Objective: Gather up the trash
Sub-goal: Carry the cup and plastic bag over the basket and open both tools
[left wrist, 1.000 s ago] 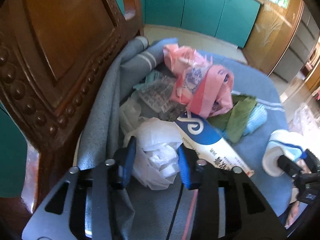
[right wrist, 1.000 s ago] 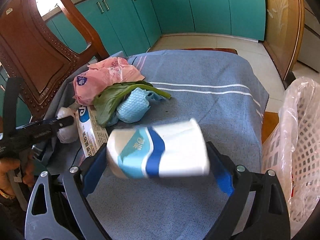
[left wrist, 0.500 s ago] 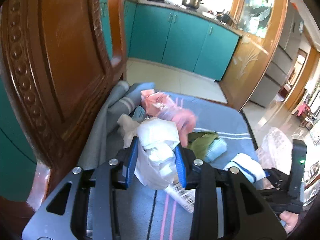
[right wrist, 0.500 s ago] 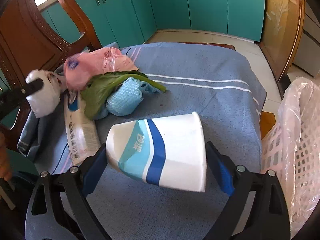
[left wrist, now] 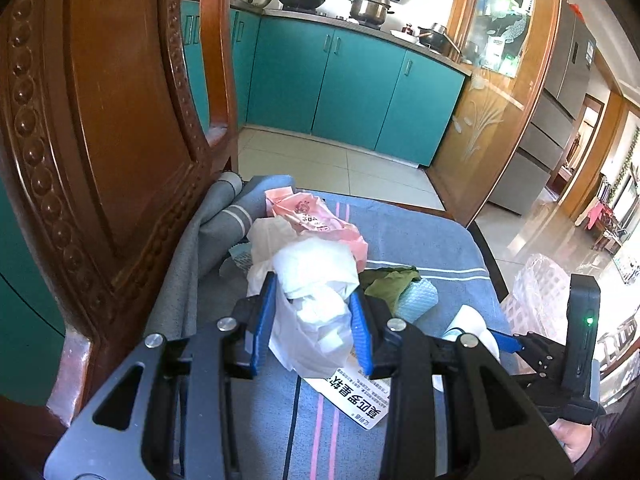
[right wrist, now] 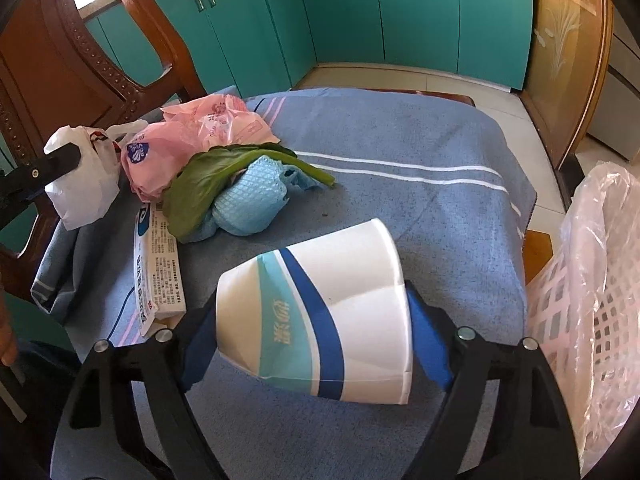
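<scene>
My left gripper (left wrist: 314, 320) is shut on a crumpled white plastic bag (left wrist: 316, 300) and holds it above the blue cloth (left wrist: 420, 240); the bag also shows in the right wrist view (right wrist: 82, 184). My right gripper (right wrist: 316, 324) is shut on a white paper cup with blue stripes (right wrist: 320, 316), on its side, above the cloth (right wrist: 420, 140). On the cloth lie a pink plastic bag (right wrist: 196, 140), a green leaf (right wrist: 216, 184), a light blue rag (right wrist: 252, 208) and a printed white wrapper (right wrist: 158, 272).
A white mesh basket lined with clear plastic (right wrist: 588, 300) stands at the right, beside the cloth's edge. A carved wooden chair back (left wrist: 100, 120) rises at the left. Teal cabinets (right wrist: 360, 20) and tiled floor lie beyond.
My left gripper closed on the white bag and lifted it off the cloth. My right gripper holds the cup and has shifted a little.
</scene>
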